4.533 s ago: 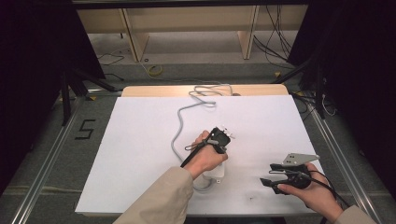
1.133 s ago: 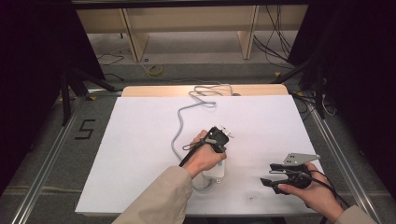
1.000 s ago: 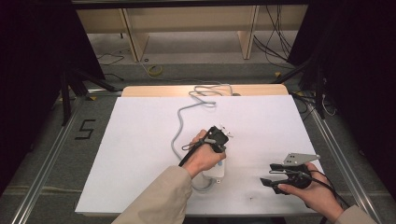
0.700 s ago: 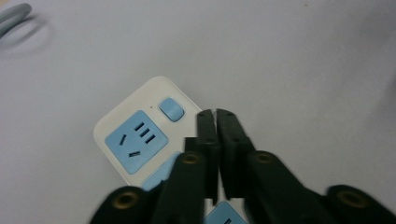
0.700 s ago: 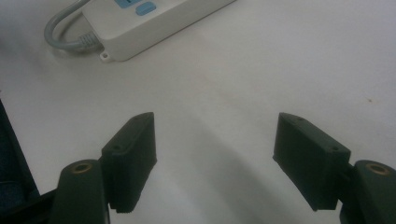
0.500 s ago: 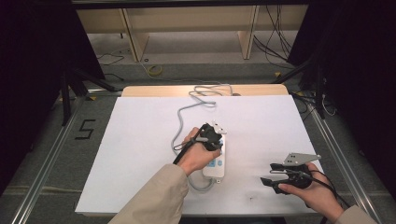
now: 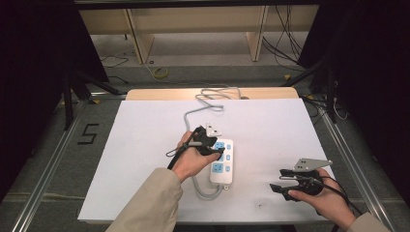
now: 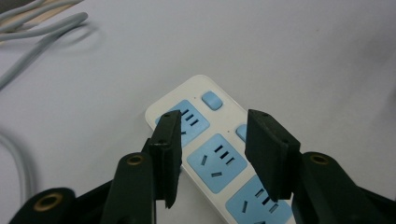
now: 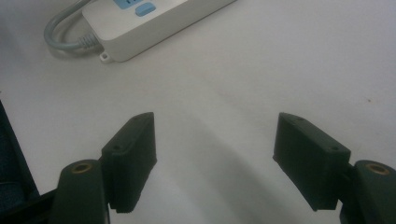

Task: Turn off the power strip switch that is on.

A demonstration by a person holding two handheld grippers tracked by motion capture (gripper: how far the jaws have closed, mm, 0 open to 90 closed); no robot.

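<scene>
A white power strip (image 7: 223, 169) with blue sockets lies near the middle of the white table top (image 7: 140, 145). Its grey cable (image 7: 192, 113) runs in loops to the table's far edge. My left gripper (image 7: 215, 151) hovers over the strip's far end, and in the left gripper view it (image 8: 213, 119) is open, the jaws straddling the blue sockets of the strip (image 8: 219, 161) with nothing held. My right gripper (image 7: 276, 181) rests near the front right, open and empty. The right gripper view has its jaws (image 9: 215, 123) spread wide over bare table, with the strip's cable end (image 9: 140, 21) beyond.
A wooden board edge (image 7: 159, 93) borders the table's back. Metal rails run along both sides, with a "5" mark (image 7: 88, 134) on the floor at the left. Shelving legs and loose cables lie behind the table. The grey cable (image 9: 60, 32) curls off the strip's near end.
My left gripper has shifted left and slightly back, uncovering most of the power strip. The right gripper and the strip have stayed put.
</scene>
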